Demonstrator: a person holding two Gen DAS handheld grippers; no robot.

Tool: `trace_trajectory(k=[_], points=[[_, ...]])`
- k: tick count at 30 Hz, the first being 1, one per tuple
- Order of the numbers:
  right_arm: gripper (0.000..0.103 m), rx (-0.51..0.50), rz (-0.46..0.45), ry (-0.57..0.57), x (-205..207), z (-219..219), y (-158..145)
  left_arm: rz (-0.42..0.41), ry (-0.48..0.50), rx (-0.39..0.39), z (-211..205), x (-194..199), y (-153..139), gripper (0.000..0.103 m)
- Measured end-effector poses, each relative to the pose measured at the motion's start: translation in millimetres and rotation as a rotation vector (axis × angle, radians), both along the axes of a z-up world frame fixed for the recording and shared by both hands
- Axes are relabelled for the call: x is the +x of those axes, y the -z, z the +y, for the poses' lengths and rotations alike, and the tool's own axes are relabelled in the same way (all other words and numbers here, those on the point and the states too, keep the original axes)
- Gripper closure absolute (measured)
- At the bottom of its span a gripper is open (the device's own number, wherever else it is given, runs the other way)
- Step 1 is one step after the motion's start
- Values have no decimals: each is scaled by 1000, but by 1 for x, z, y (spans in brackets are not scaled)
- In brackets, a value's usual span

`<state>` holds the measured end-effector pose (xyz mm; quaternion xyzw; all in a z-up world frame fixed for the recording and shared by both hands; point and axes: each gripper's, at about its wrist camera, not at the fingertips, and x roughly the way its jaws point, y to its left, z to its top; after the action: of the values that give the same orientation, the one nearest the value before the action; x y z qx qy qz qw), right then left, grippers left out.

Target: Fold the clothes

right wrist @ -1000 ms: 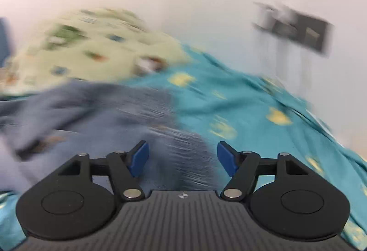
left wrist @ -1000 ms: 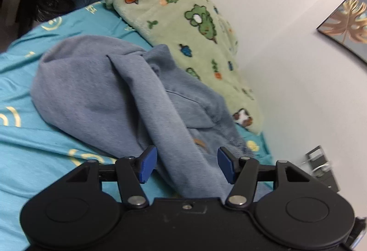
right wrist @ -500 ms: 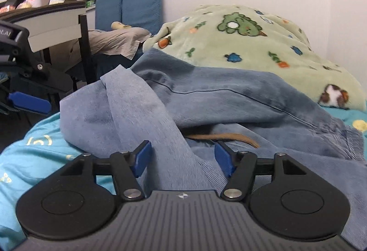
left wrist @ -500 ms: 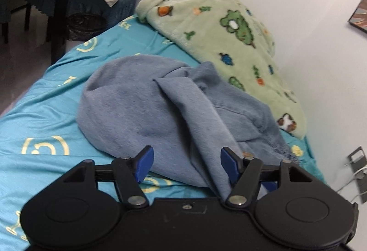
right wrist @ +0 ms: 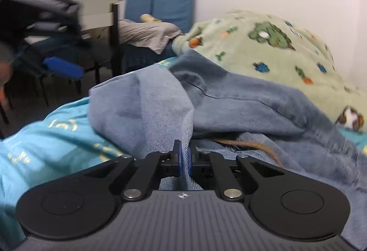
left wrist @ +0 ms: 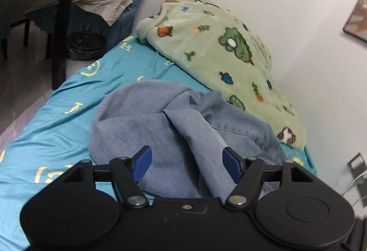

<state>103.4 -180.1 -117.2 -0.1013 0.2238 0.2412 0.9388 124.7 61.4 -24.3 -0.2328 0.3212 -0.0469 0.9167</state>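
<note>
left tool point(left wrist: 187, 165): black body, blue pads | right tool point(right wrist: 182, 160): ribbed grey housing, silver screws

The jeans point(right wrist: 240, 99) run under the right tongs point(right wrist: 183, 159), their near end cut off below.

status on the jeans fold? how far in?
Done: nothing folded yet; the jeans lie crumpled on the teal sheet, beside the green blanket.
In hand: the right gripper is shut on a denim edge. The left gripper is opening above the fabric, its pads not pressing it.
Left: spreading flat and every fold.
</note>
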Motion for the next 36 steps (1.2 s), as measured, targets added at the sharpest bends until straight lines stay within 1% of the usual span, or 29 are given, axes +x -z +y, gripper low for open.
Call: trace_trajectory(k=[1,2,3,5,7,8,9,11,16,17,19,20,21,23,25,27,28,30,33,35,36], points=[[102,-50,-15,-31,-11,4,-2,-8,-1,1,1,-2,-3,38],[102,-100,-15,-74,-24,10,-3,-17,0,6,1,-4,-7,38],[102,-149,2,-112,-36,15,-1,-25,1,19,0,-6,-9,37],[102,-254,68,-151,-54,26,11,-25,3,53,-5,-7,-10,36],[101,-297,162,-154,-58,31,26,-17,14,67,-9,-8,-7,36],[101,-290,223,-142,-56,30,30,-13,20,71,-11,-8,-5,36],[101,-271,280,-125,-53,28,30,-12,29,79,-13,-9,-3,36],[100,-225,362,-107,-49,22,24,-17,63,116,-19,-9,0,36],[99,-110,406,-71,-41,5,18,-8,127,201,-41,6,13,36],[98,-83,402,-63,-40,3,16,-9,137,222,-47,11,15,36],[89,-6,395,-42,-38,-4,6,-12,155,254,-57,24,18,37],[81,37,391,-31,-37,-7,1,-10,169,258,-61,31,19,37],[71,96,391,-21,-34,-13,-4,-9,187,262,-64,39,21,37],[58,200,389,1,-28,-25,-10,-25,230,289,-72,53,25,37],[58,234,402,29,-18,-32,-7,-38,264,345,-81,65,31,37],[58,237,418,60,-8,-37,-2,-14,273,402,-89,75,39,39],[58,235,415,77,-4,-40,2,-8,269,411,-88,76,42,39],[58,243,404,81,4,-40,8,-7,257,397,-83,75,44,39],[59,305,384,37,17,-32,13,29,212,318,-65,68,42,39],[59,332,331,-3,21,-19,16,31,183,267,-53,59,37,39],[63,332,299,-23,22,-13,18,31,166,256,-49,55,35,39]])
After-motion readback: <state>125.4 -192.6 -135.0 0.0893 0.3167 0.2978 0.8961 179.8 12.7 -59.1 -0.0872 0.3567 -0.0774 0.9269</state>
